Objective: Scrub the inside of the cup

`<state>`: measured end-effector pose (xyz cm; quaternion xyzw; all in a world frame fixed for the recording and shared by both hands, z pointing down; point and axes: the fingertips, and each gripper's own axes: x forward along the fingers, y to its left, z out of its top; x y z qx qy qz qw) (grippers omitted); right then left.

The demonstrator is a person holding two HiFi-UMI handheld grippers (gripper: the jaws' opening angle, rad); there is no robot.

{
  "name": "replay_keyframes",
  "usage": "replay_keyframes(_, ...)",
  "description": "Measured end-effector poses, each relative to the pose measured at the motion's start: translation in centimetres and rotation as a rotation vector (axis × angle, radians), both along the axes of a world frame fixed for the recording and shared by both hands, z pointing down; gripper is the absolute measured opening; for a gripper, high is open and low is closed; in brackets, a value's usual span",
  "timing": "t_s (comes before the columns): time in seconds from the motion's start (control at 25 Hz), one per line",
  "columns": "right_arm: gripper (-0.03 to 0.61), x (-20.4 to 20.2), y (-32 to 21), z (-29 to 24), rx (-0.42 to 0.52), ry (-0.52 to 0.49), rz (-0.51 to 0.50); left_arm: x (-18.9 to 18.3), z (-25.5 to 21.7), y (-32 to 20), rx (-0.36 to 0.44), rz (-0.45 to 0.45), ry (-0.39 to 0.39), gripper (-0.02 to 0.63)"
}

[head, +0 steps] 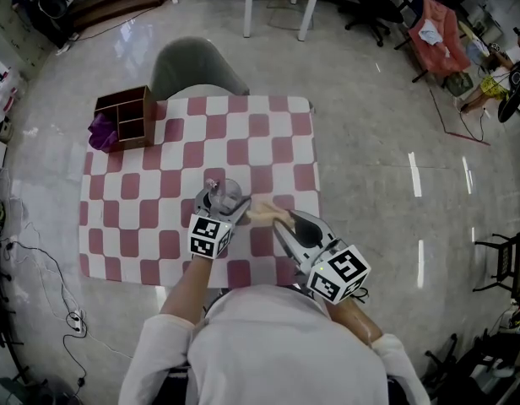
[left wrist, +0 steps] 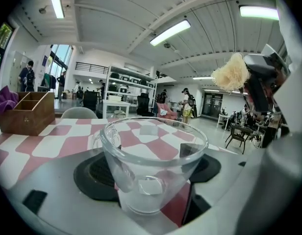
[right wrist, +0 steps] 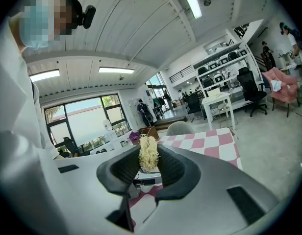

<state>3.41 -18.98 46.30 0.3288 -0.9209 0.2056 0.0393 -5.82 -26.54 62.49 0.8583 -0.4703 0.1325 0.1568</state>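
Observation:
A clear glass cup (left wrist: 152, 168) with a handle on its left side stands upright between the jaws of my left gripper (left wrist: 153, 180), which is shut on it. In the head view the cup (head: 225, 194) is held over the checked table, near its front edge, by the left gripper (head: 219, 213). My right gripper (right wrist: 148, 168) is shut on a pale, fibrous scrubber (right wrist: 148, 153). That scrubber (head: 262, 214) is just right of the cup, outside it and slightly above its rim, and the right gripper (head: 281, 224) reaches in from the right. From the left gripper view the scrubber (left wrist: 231, 72) hangs at the upper right.
The table (head: 281, 154) has a red and white checked cloth. A brown wooden organiser (head: 125, 116) with a purple cloth (head: 100, 131) stands at its far left corner. A grey chair (head: 195, 70) is behind the table. A white table and other furniture stand further back.

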Motion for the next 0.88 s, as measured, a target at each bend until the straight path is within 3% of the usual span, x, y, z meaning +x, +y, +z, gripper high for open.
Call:
replay_keyframes(0.28,0.113,-0.41,-0.21,0.49,-0.012,0.008,-0.012,0.21,0.13,0.37,0.041,0.017,-0.027,0.39)
replay_keyframes(0.88,0.114,-0.79,0.45,0.5,-0.012,0.011,-0.005,0.25,0.07,0.5,0.037,0.037,-0.01,0.391)
